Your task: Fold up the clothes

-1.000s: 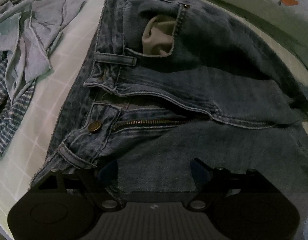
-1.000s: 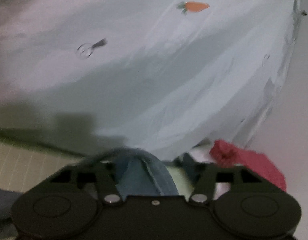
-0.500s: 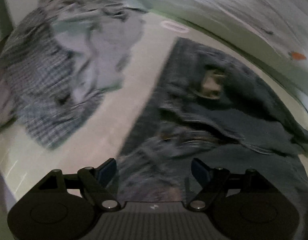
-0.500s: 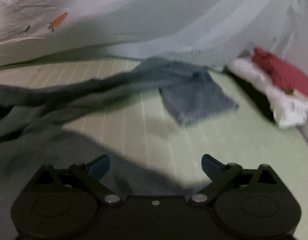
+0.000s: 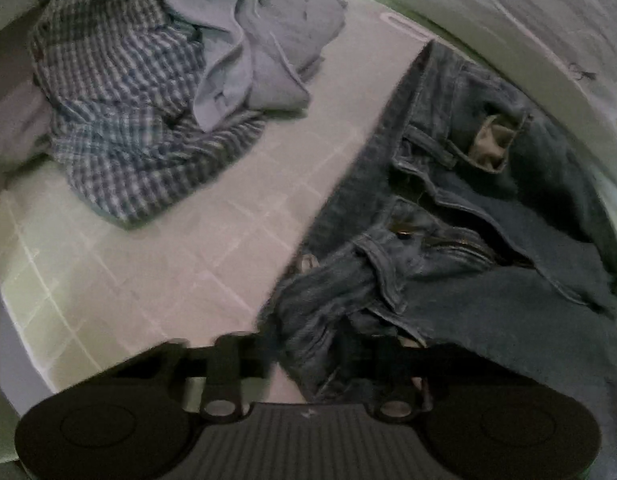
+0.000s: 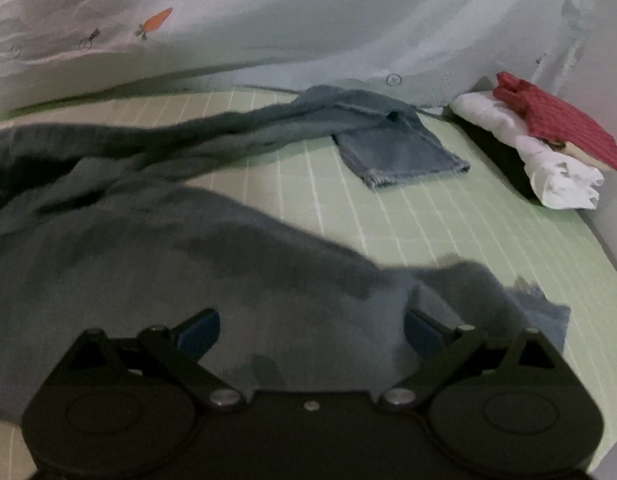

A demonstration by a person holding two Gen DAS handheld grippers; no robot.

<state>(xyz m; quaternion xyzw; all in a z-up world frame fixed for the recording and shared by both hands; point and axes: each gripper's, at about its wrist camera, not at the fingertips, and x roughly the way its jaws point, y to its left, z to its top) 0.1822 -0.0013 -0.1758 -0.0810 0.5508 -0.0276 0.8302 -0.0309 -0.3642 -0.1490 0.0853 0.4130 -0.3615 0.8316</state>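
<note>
A pair of blue jeans point(image 5: 488, 300) lies fly-up on the green gridded mat point(image 5: 148, 272), with one pocket lining turned out. My left gripper point(image 5: 308, 344) is at the near corner of the waistband. Its jaws are closing, and bunched denim is pinched between them. In the right wrist view one leg of the jeans point(image 6: 188, 260) spreads across the near mat. The other leg stretches to a frayed hem point(image 6: 400, 156) farther back. My right gripper point(image 6: 312, 330) hovers low over the near leg, wide open, with nothing between its blue pads.
A checked shirt point(image 5: 120, 120) and a light blue garment point(image 5: 260, 60) lie heaped at the mat's far left. A folded stack, red cloth point(image 6: 556, 120) on white point(image 6: 548, 168), sits at the mat's right end. A pale sheet with a carrot print point(image 6: 156, 20) rises behind the mat.
The left gripper slid along the waistband to its corner and closed on the denim. The right gripper let go of the leg hem, opened wide and dropped back over the near leg.
</note>
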